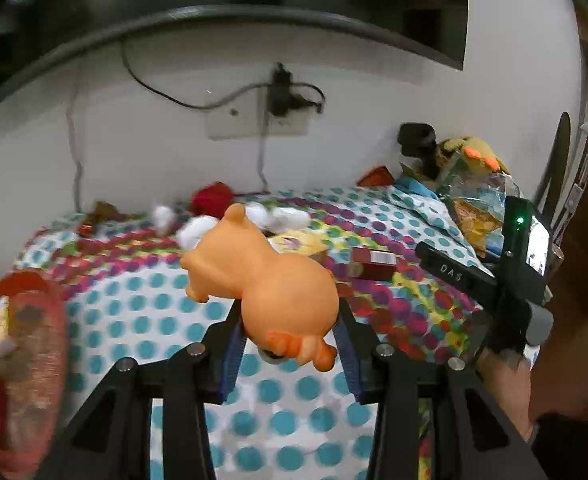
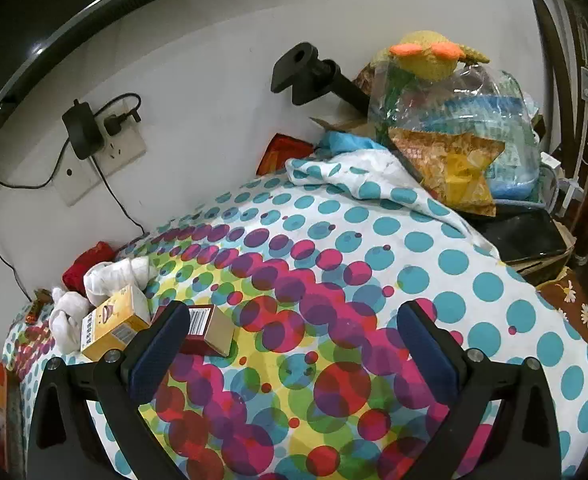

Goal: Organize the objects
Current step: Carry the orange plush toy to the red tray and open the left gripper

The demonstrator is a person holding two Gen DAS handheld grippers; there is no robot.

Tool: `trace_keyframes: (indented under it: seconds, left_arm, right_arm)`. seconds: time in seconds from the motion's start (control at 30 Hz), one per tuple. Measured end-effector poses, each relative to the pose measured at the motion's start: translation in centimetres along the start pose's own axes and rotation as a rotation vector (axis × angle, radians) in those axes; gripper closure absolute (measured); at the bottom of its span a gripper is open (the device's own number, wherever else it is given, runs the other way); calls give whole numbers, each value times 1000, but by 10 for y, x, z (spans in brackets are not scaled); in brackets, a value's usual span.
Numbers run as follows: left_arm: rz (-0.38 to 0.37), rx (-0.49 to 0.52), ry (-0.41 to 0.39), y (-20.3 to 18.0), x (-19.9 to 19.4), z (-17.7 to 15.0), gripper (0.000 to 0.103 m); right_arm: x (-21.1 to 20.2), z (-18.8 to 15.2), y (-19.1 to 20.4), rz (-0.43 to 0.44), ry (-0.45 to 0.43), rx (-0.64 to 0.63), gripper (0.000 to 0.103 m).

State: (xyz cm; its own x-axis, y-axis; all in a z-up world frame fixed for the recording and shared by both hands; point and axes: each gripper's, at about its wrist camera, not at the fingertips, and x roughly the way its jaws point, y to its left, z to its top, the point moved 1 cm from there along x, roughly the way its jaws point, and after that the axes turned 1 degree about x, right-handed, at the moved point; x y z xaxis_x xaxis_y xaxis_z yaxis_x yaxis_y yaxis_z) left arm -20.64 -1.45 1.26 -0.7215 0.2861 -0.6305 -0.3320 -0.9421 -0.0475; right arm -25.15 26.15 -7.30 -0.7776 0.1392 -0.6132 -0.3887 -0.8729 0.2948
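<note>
An orange rubber toy animal point(image 1: 270, 280) is held above the polka-dot bedspread point(image 1: 142, 308), lying on its side with its feet toward the camera. My left gripper point(image 1: 290, 320) is shut on its rear body, both blue pads pressing its sides. My right gripper point(image 2: 296, 316) is open and low over the bedspread point(image 2: 334, 380), with nothing between its fingers. Just beyond its left finger lie a dark red box point(image 2: 210, 330) and a yellow box point(image 2: 114, 324). The dark red box point(image 1: 374, 263) also shows past the toy.
A blurred red-orange basket point(image 1: 34, 340) holding small items sits at the left edge. White bundled cloths point(image 2: 106, 276) and a red cloth point(image 2: 88, 262) lie near the wall. A pile of plastic bags point(image 2: 454, 128) with a yellow knitted toy point(image 2: 434, 56) fills the right corner. Chargers hang from the wall socket point(image 1: 282, 96).
</note>
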Motion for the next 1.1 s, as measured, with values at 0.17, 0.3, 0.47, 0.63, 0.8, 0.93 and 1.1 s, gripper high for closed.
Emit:
trace_keyframes:
  seconds: [0.17,0.3,0.47,0.63,0.8,0.93,1.1]
  left_arm:
    - [87,-14,-20,45,-42,-10,61]
    - [167,-66,-18,92,-73,-26,61]
    - [302,-160,-12,163,-114,-53,61]
    - [397,-257,-29,221,-151,-75,61]
    - [452,-332,-31,260,-174,-94,61]
    - [482,-343,-14,275,-178,-109,60]
    - [487,-406,21,296,-174,-133,60]
  right_arm:
    - [3,0,-4,3,14,20,0]
    - [5,0,-4,4,21,19,0]
    - [7,0,-4,5,28,19,0]
    - [8,0,-5,2,37,25,0]
    - [10,0,-5,-2,45,26,0]
    - [11,-1,-5,-1,49,29,0]
    - [13,-2,-7,-2,62,35,0]
